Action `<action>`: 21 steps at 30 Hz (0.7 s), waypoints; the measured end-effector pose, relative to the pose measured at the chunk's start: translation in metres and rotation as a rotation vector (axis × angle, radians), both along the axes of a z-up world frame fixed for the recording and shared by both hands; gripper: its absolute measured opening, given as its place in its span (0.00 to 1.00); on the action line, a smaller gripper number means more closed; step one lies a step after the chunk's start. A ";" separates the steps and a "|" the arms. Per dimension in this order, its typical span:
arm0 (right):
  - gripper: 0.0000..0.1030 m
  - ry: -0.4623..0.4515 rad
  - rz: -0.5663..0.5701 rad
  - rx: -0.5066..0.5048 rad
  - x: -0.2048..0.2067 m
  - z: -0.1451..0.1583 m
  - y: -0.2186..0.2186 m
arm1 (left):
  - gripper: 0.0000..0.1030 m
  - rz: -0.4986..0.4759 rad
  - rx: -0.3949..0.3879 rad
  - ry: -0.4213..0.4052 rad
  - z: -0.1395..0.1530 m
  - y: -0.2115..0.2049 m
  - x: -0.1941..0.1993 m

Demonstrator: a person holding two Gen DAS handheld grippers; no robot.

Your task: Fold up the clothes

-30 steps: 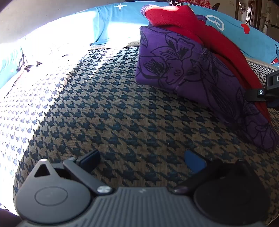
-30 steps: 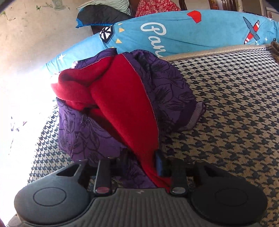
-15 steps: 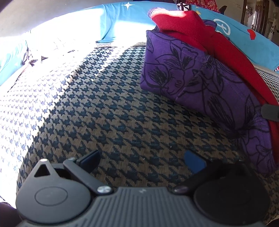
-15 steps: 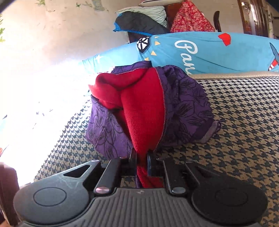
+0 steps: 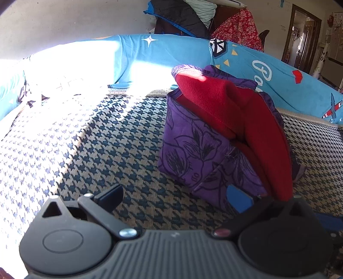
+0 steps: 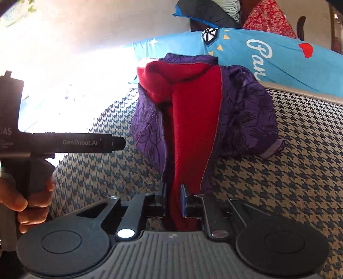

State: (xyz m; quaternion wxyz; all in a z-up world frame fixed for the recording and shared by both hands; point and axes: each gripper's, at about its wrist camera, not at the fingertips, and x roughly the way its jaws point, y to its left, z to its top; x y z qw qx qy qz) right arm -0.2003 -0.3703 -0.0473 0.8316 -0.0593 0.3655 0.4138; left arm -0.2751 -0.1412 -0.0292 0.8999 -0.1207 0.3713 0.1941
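Garment: a purple floral-print fabric garment with a red fleece lining (image 6: pixel 193 120) stands bunched in a heap on the blue-and-tan houndstooth woven mat (image 5: pixel 103 154), near the far edge, just in front of the bright blue printed bolster (image 5: pixel 278 75).
Lining: the red fleece spills over the top of the heap and hangs down its near side as a long strip; the purple shell wraps it on both sides.
Right gripper: the right gripper (image 6: pixel 173 200) is clenched on the lower end of the red strip, its two black fingers pressed close with the fleece pinched between them; a thin purple edge runs alongside.
Left gripper: the left gripper (image 5: pixel 173 198) is released, its fingers spread wide over the mat with nothing between them; the blue-padded fingertip (image 5: pixel 238 198) sits just beside the purple corner of the heap, though I cannot tell if it touches.
Left hand: in the right wrist view, the person's hand (image 6: pixel 25 201) grips the black handle at the left edge.
Light: strong sunlight washes out the far left of the mat and bolster.
Background: a pile of dark and red patterned bedding (image 5: pixel 193 19) lies behind the bolster.
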 end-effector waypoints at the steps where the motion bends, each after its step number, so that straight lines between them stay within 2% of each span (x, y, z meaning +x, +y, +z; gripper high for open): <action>1: 0.34 -0.005 -0.020 0.024 0.003 0.004 -0.003 | 1.00 -0.006 0.000 -0.002 0.003 0.001 0.005; 2: 0.41 -0.010 -0.041 0.048 0.006 0.007 -0.006 | 1.00 -0.012 0.000 -0.003 0.006 0.002 0.010; 5: 0.45 -0.017 -0.101 0.090 0.016 0.012 -0.006 | 1.00 -0.031 -0.005 -0.006 0.012 0.012 0.026; 10: 0.54 0.037 -0.192 0.155 0.040 0.013 -0.003 | 1.00 -0.049 -0.018 -0.002 0.006 0.025 0.053; 12: 0.62 0.044 -0.213 0.177 0.047 0.014 -0.001 | 1.00 -0.048 -0.031 -0.006 0.002 0.028 0.059; 15: 0.71 0.029 -0.232 0.195 0.055 0.017 0.007 | 1.00 -0.040 -0.071 -0.008 -0.006 0.034 0.067; 17: 0.73 0.018 -0.228 0.203 0.060 0.019 0.016 | 1.00 -0.033 -0.109 -0.009 -0.011 0.040 0.068; 21: 0.76 -0.033 -0.204 0.195 0.071 0.022 0.039 | 1.00 0.016 -0.084 0.042 -0.018 0.046 0.077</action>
